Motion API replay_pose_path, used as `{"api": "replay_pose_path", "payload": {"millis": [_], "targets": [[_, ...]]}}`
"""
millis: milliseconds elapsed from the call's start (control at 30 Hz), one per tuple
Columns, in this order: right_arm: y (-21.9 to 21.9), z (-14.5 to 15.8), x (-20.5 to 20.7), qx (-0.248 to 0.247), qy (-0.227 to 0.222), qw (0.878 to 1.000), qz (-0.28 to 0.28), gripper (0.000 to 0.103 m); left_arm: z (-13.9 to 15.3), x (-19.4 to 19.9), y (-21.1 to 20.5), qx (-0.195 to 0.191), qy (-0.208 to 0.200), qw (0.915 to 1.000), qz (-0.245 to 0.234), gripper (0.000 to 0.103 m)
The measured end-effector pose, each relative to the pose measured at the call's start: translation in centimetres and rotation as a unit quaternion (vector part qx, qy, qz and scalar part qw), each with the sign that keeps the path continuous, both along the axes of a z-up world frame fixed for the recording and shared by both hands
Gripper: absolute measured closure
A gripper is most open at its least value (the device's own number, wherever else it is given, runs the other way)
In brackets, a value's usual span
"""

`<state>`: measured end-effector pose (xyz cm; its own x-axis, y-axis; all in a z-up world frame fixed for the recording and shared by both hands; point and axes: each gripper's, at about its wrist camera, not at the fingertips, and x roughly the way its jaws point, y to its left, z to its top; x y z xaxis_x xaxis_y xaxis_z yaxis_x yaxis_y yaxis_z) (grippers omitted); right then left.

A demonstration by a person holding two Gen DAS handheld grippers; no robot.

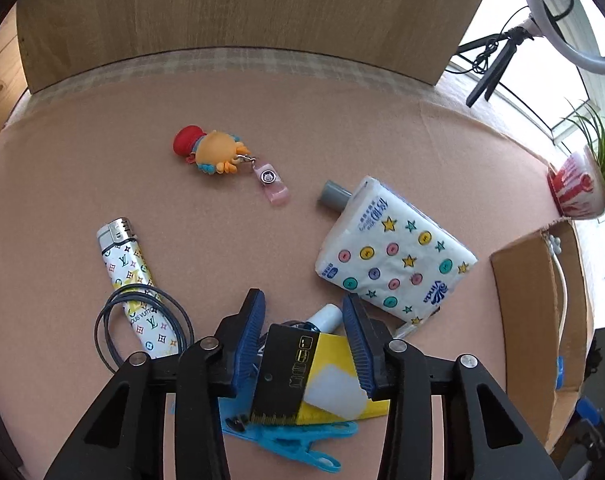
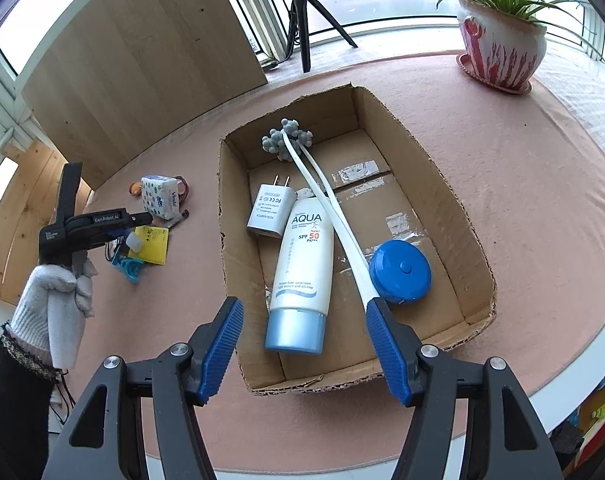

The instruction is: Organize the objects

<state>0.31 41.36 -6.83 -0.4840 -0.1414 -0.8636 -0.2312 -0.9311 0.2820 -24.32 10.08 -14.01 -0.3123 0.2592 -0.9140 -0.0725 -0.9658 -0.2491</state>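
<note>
yellow packet [image 1: 334,376] lies on the pink cloth between your left gripper's [image 1: 304,334] spread blue fingers, not yet pinched. you are picking; next, close, lift, carry right to the cardboard box [image 2: 434,184]. your right gripper [image 2: 304,346] hangs wide and empty above it. the packet's label is unreadable, its lower edge hidden.

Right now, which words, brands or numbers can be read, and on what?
"AQUA", "SPF 50": sunscreen tube.
"Vinda": tissue pack; its other print is unreadable.
"LOUIS VUITTON", "LV": lighter.
"GenRobot.AI": left hand-held gripper.
Charger and yellow card: too small.
</note>
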Motion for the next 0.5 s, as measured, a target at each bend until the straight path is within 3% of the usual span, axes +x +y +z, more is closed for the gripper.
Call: {"api": "replay_pose_path", "payload": {"millis": [167, 500], "targets": [[-1.1, 0.4, -0.7, -0.005, 0.007, 1.0, 0.012, 0.043, 0.1, 2.6, 1.1, 0.015, -0.006, 0.9994, -0.031, 0.068], [-5.6, 0.5, -2.2, -0.009, 0.007, 0.997, 0.075, 0.043, 0.5, 8.7, 2.3, 0.027, 0.0, 0.9977, -0.062, 0.069]]}}
